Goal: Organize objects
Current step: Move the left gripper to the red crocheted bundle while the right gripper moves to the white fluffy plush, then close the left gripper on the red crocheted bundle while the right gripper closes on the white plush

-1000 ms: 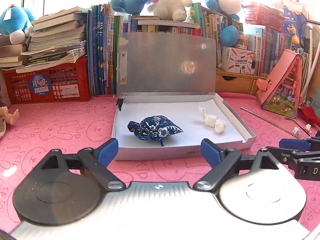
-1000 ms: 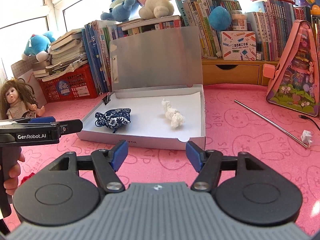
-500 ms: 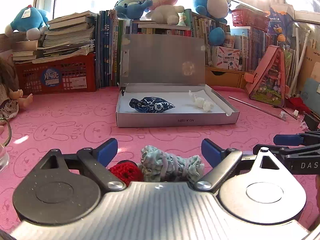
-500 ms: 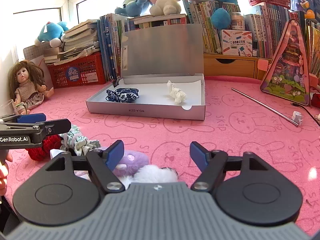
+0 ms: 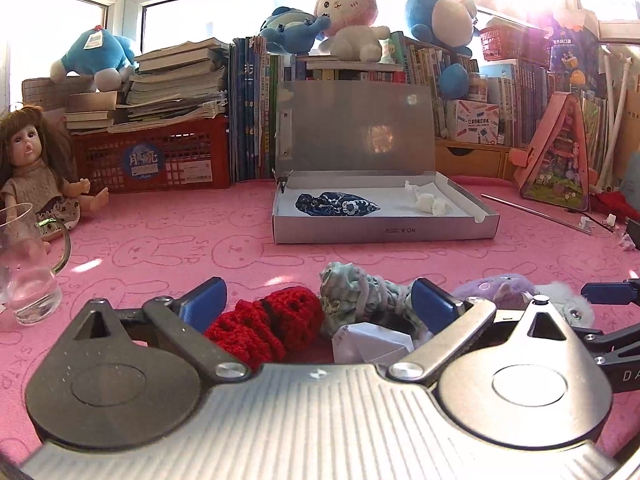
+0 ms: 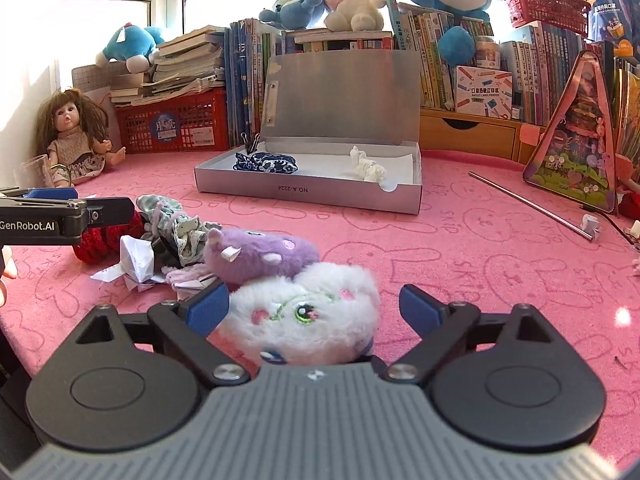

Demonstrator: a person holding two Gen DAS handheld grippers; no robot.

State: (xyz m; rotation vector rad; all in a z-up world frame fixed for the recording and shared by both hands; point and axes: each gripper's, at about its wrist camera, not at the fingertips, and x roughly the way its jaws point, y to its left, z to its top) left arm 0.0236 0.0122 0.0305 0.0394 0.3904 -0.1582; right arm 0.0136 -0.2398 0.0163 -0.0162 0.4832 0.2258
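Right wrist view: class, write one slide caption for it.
Open right gripper poised around a white plush toy, purple plush behind, open silver box beyond on the pink mat.

A pink table cover point(image 6: 460, 256) printed with rabbit outlines carries everything. At 12 o'clock in the right wrist view sits an open grey box point(image 6: 308, 192). Toward 9 o'clock lies a heap: red knit piece point(image 6: 98, 242), crumpled paper point(image 6: 136, 262), patterned cloth point(image 6: 176, 226), purple plush point(image 6: 260, 254), white plush point(image 6: 308, 316). A metal rod point(image 6: 528, 206) lies at 2 o'clock; a doll point(image 6: 74, 144) and glass point(image 5: 24, 268) at 10 o'clock
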